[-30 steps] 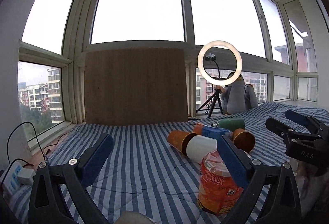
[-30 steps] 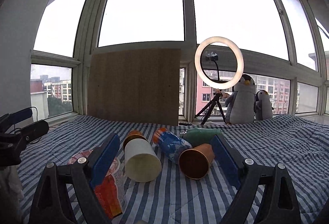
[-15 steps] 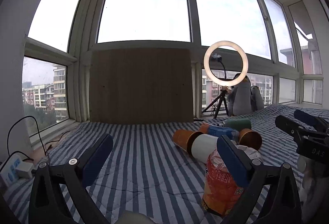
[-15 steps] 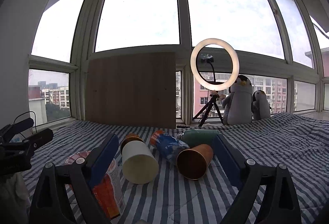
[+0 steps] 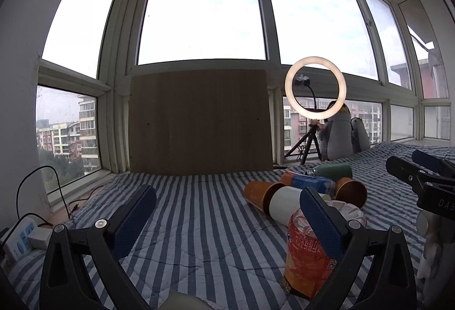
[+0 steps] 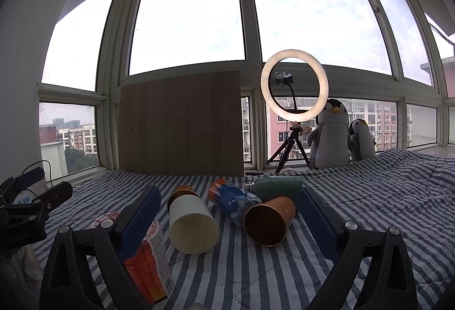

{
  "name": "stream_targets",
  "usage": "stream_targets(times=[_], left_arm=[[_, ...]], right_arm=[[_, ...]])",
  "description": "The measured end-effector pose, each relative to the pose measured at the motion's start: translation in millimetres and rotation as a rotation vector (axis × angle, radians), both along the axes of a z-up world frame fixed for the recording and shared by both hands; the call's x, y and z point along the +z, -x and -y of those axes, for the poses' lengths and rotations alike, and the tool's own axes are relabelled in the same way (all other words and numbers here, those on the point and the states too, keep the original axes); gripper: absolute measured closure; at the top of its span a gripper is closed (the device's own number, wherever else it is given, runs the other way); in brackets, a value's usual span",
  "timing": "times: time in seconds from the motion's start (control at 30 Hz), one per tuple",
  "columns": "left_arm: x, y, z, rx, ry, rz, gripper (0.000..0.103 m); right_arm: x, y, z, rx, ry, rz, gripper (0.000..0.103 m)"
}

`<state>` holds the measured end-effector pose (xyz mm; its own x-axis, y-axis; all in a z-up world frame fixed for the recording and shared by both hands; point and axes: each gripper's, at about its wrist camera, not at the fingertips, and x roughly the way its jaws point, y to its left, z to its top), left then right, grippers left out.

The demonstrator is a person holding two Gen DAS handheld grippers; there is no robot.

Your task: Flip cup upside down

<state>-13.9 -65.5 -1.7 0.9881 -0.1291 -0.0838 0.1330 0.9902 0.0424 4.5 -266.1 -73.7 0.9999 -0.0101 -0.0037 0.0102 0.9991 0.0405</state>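
Both claws hang spread and empty: right claw (image 6: 227,213) must close on the copper cup (image 6: 268,220) lying sideways; left claw (image 5: 224,213) waits.

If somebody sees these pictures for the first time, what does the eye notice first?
Probably the glowing ring light on its tripod at the window, with two toy penguins beside it. Next, the cluster lying on the striped bedcover: a white cup, a copper cup, a blue bottle and a green flask.
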Motion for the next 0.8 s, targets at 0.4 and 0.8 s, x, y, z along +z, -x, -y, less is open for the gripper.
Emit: stream_targets(times=[0.4,0.8], left_arm=[[-0.2,-0.1,0.3,0.0,0.003,0.0,0.001],[-0.7,0.0,-0.1,-0.001,0.004,0.0,0.001]], right_arm=[[-0.2,1.8,0.0,0.001,-0.003,0.008,0.007],[-0.4,2.2,-0.8,0.003,-0.004,0.004,0.007]])
